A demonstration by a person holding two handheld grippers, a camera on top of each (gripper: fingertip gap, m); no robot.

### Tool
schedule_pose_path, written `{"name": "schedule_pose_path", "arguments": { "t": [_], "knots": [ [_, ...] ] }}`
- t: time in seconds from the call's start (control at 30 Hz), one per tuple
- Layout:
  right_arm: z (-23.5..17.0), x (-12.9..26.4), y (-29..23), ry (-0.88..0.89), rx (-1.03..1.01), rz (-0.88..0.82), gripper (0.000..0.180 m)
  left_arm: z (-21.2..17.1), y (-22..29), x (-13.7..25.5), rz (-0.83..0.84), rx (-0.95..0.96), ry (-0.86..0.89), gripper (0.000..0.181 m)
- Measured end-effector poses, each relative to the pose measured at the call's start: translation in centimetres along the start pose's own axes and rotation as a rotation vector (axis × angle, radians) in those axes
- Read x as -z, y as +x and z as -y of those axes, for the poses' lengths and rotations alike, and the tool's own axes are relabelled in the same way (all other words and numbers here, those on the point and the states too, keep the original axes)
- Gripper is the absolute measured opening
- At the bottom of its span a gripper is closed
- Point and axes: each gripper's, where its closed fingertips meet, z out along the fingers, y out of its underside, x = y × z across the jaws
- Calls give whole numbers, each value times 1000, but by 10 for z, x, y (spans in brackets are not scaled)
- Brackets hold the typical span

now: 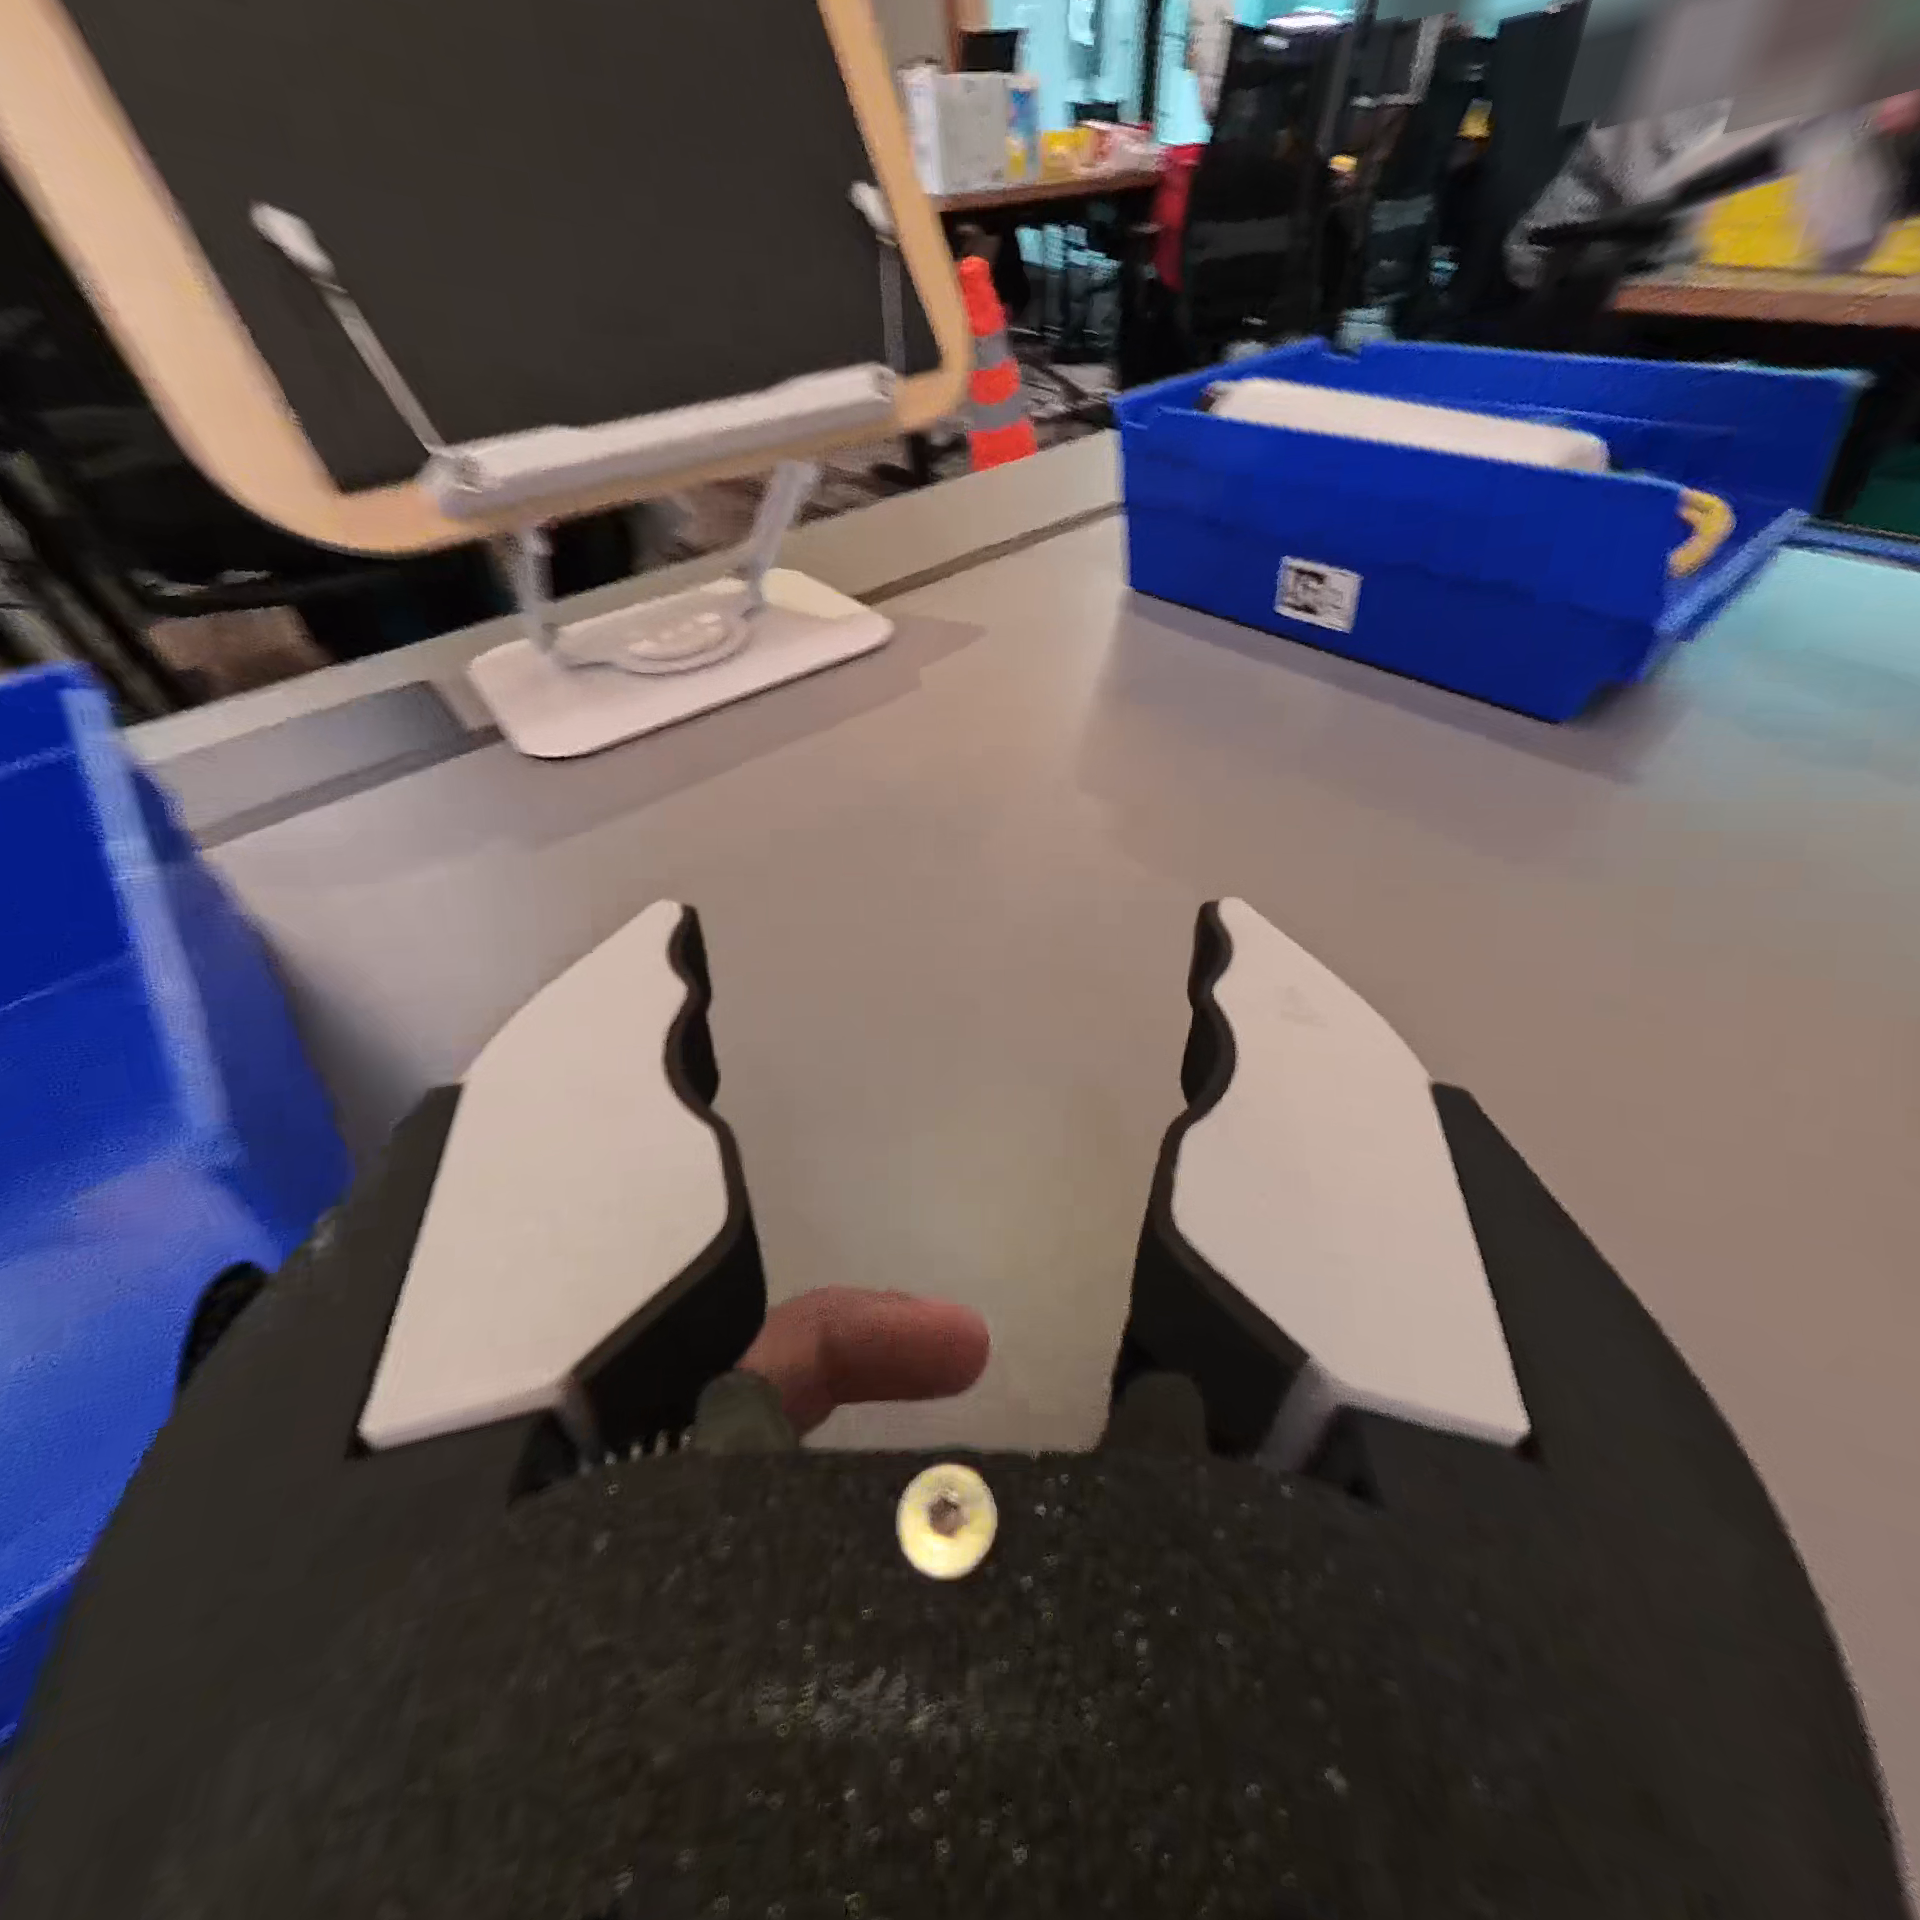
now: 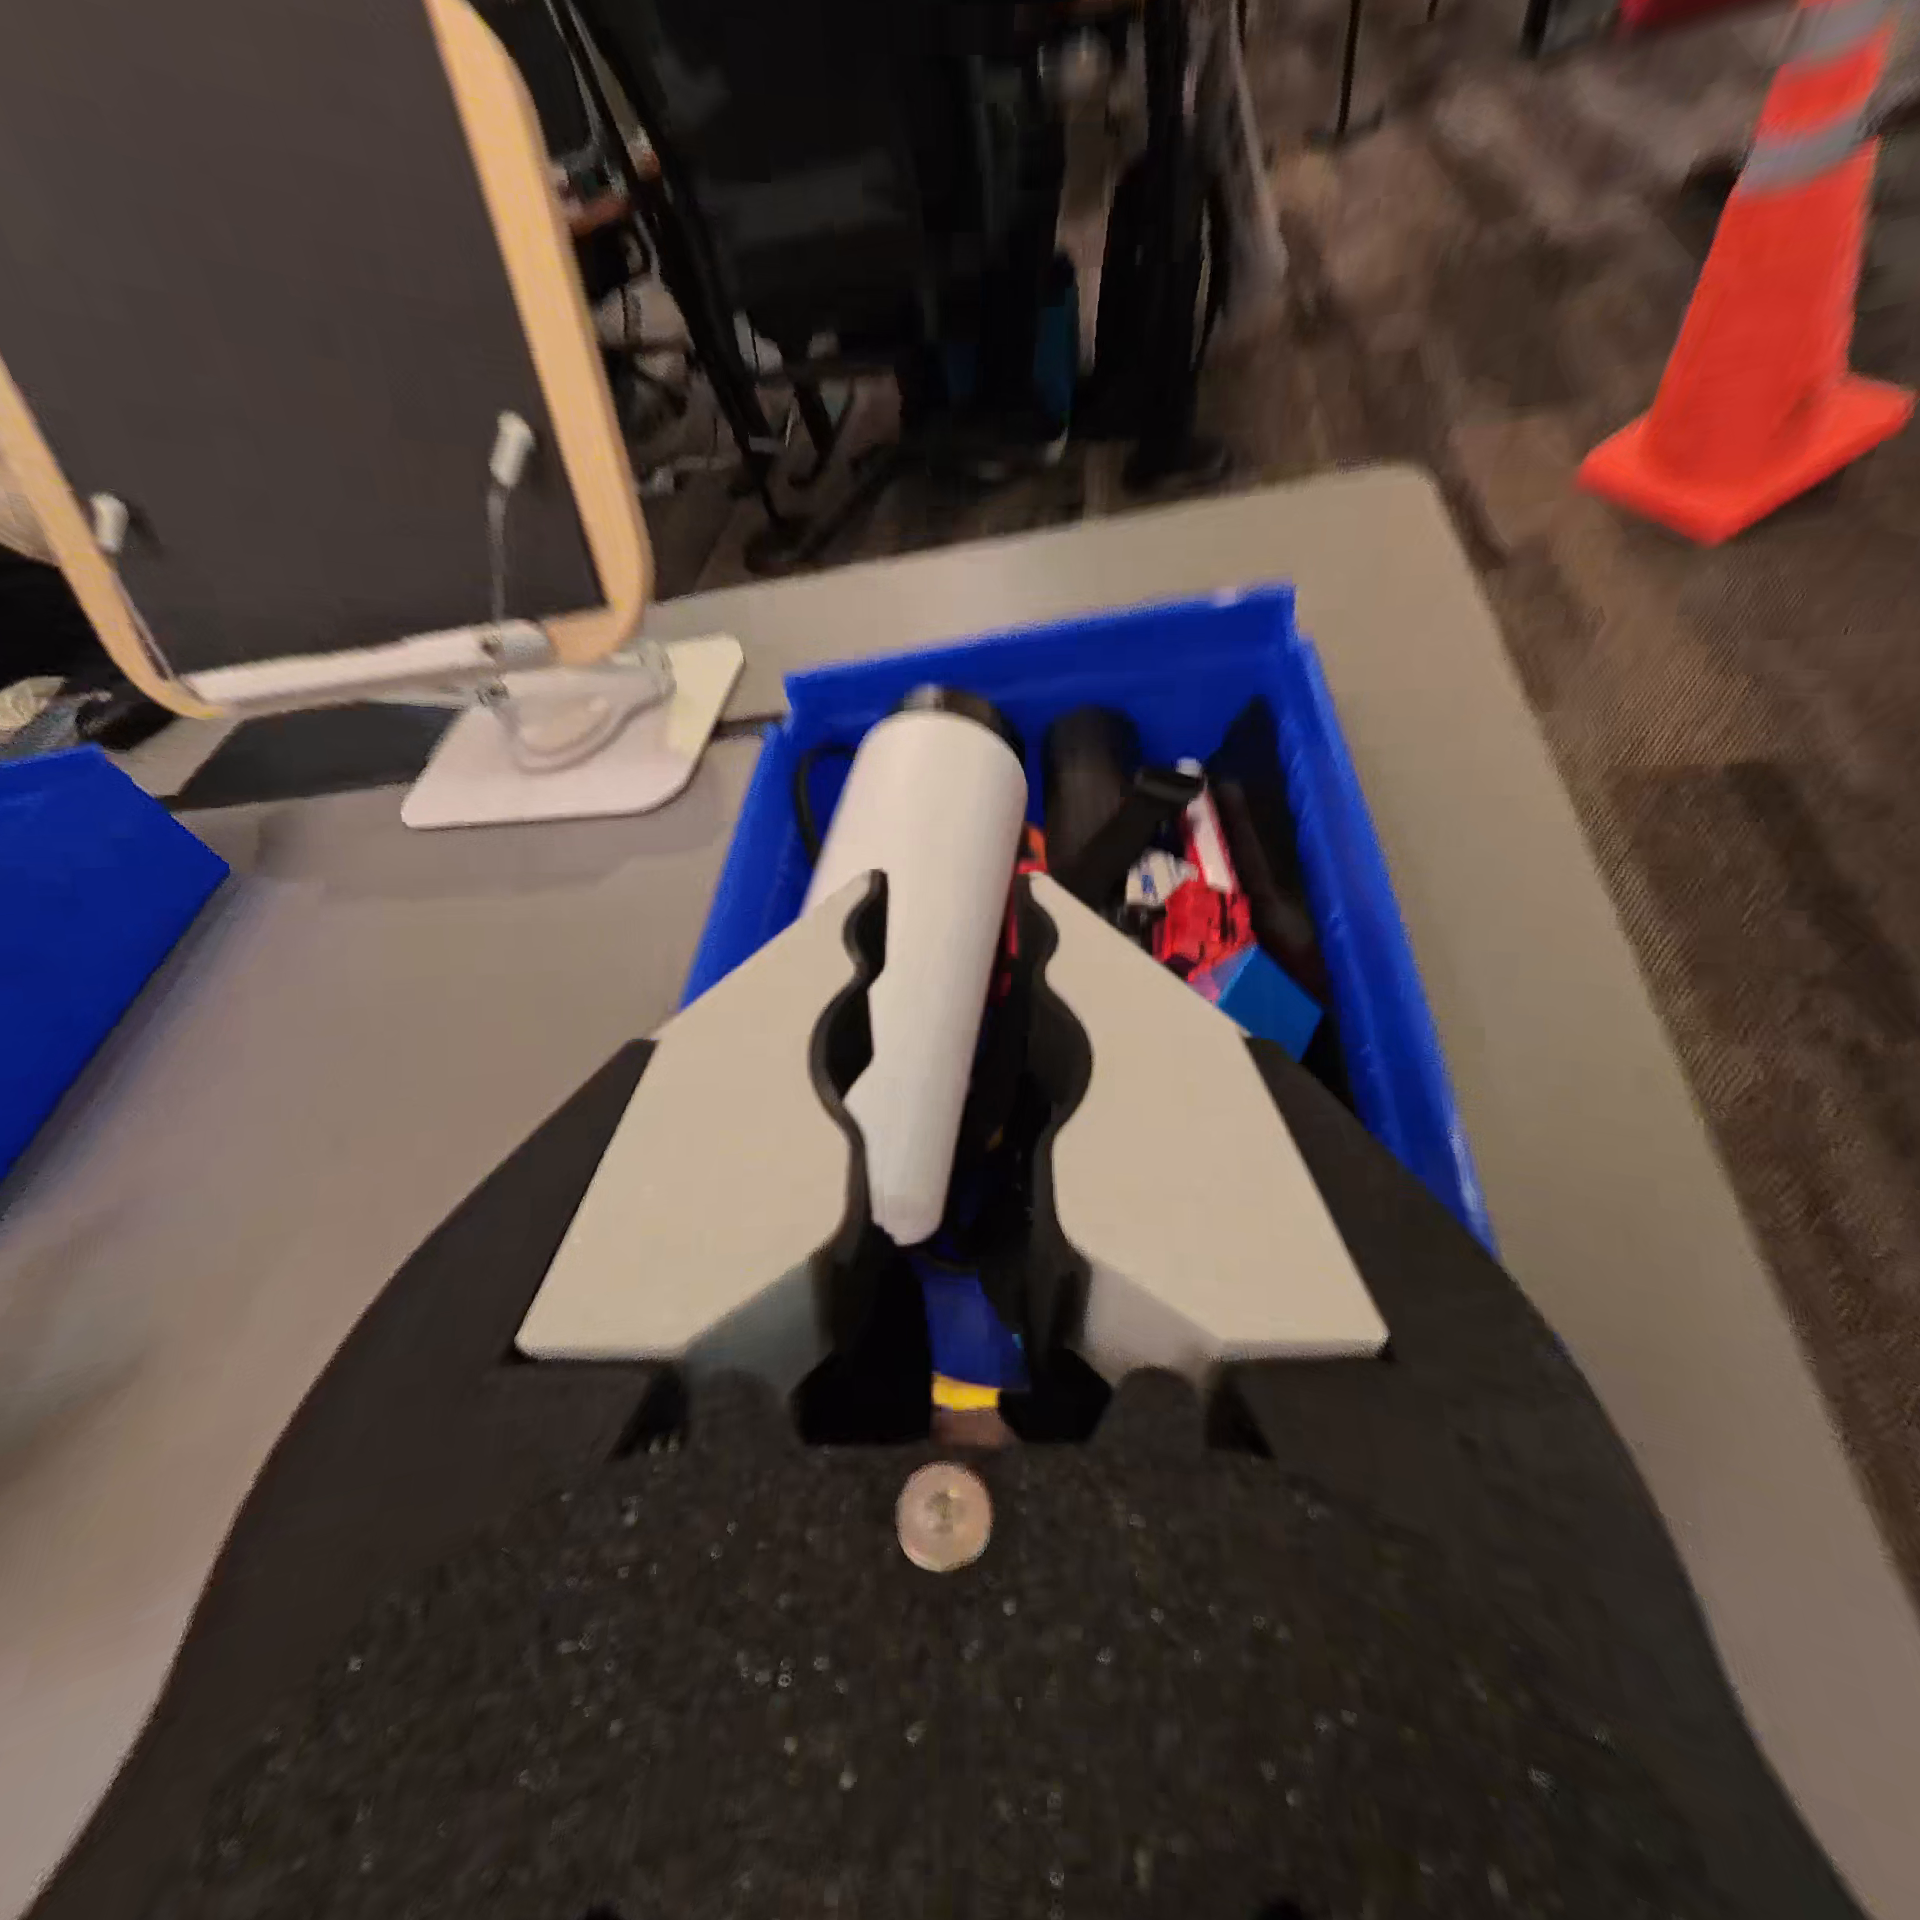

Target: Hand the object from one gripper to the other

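Note:
A white cylinder (image 2: 935, 831) lies lengthwise in a blue bin (image 2: 1039, 644) among several dark and red items. My right gripper (image 2: 958, 883) hovers over the bin's near end with its jaws a narrow gap apart. The cylinder shows through that gap, its near end between the fingers. The right pad is clear of it, and I cannot tell whether the left pad touches it. In the left wrist view the same cylinder (image 1: 1403, 426) rests in the bin (image 1: 1403, 540) at the far right. My left gripper (image 1: 945, 914) is wide open and empty above the grey table (image 1: 987, 748).
A second blue bin (image 1: 125, 1039) stands at the left edge and also shows in the right wrist view (image 2: 83, 883). A tilted dark screen on a white stand (image 1: 675, 665) is at the table's back. An orange cone (image 2: 1766, 312) stands on the floor beyond the table. Spacing between my two grippers at the tips: around 45 cm.

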Motion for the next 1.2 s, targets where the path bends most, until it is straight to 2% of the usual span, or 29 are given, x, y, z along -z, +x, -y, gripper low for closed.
{"name": "schedule_pose_path", "arguments": {
  "t": [0.1, 0.2, 0.33, 0.47, 0.57, 0.63, 0.7, 0.77, 0.9, 1.2],
  "knots": [
    [30, 42, -23, 120, 125, -28, 30, 18, -24, 32, 152, -33, 24, 90],
    [34, 71, -31, 191, 223, -110, 41, 25, -46, 77, 263, -10, 55, 79],
    [-4, 77, -49, 203, 197, -55, 51, -10, -73, 126, 335, 155, -59, 75],
    [-71, 46, -45, 196, 84, -67, 61, -51, -103, 149, 433, 199, -94, 74],
    [-111, 21, -57, 95, 179, -65, 62, -72, -110, 150, 418, 220, -146, 71],
    [-113, 12, -49, 119, 230, -153, 56, -83, -122, 151, 459, 192, -195, 77],
    [-119, 6, -43, 87, 245, -192, 57, -91, -129, 148, 459, 185, -224, 71],
    [-122, 7, -41, 77, 244, -204, 57, -95, -129, 144, 434, 246, -246, 65],
    [-111, 17, -36, 121, 223, -227, 57, -80, -126, 145, 421, 340, -128, 66],
    [-111, 20, -31, 117, 141, -195, 56, -84, -112, 137, 394, 230, -170, 71]
  ]
}}
